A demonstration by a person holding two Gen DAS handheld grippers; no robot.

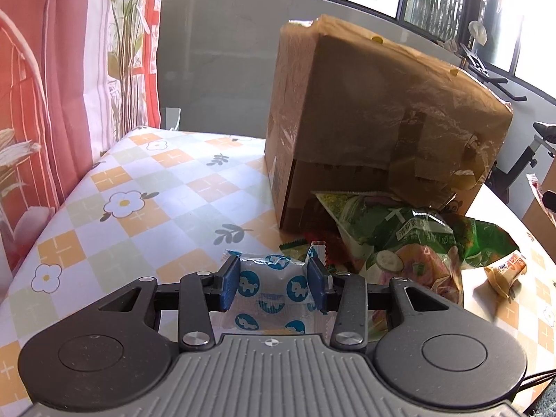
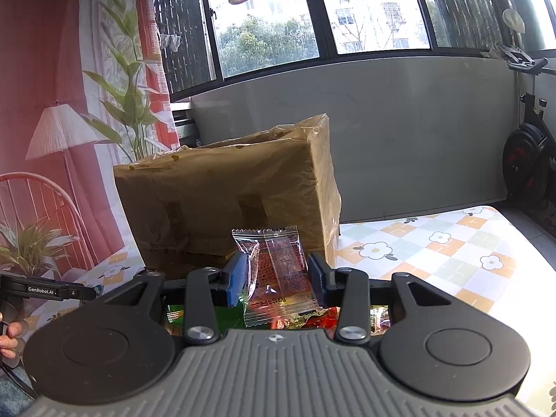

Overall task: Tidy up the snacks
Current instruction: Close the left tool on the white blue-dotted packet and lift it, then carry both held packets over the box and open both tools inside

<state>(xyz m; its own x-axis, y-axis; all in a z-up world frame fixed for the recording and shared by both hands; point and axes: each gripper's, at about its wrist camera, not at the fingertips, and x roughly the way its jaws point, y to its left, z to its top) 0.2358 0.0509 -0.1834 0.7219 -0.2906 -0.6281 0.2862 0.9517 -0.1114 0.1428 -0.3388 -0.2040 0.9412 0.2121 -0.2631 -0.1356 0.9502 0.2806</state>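
The white snack packet with blue animal prints (image 1: pixel 267 286) sits pinched across its middle between the pads of the left hand-held gripper (image 1: pixel 274 283), just in front of the snack pile; whether it is clear of the counter (image 1: pixel 146 187) is hard to tell. It looks light, soft and crinkly, so a hold across the padded middle suits it better than the slick sealed ends, and a hard squeeze could crush what is inside. The right hand-held gripper (image 2: pixel 278 278) is closed on a clear packet with red contents (image 2: pixel 278 271), held upright above more wrappers; its film looks slippery and thin. Beside the left packet lie a large green bag (image 1: pixel 410 239), puffy and easily dented, and a small beige wrapped sweet (image 1: pixel 504 272). Behind the pile stands a tall cardboard box (image 1: pixel 378 121) wrapped in tape, probably where the snacks go.
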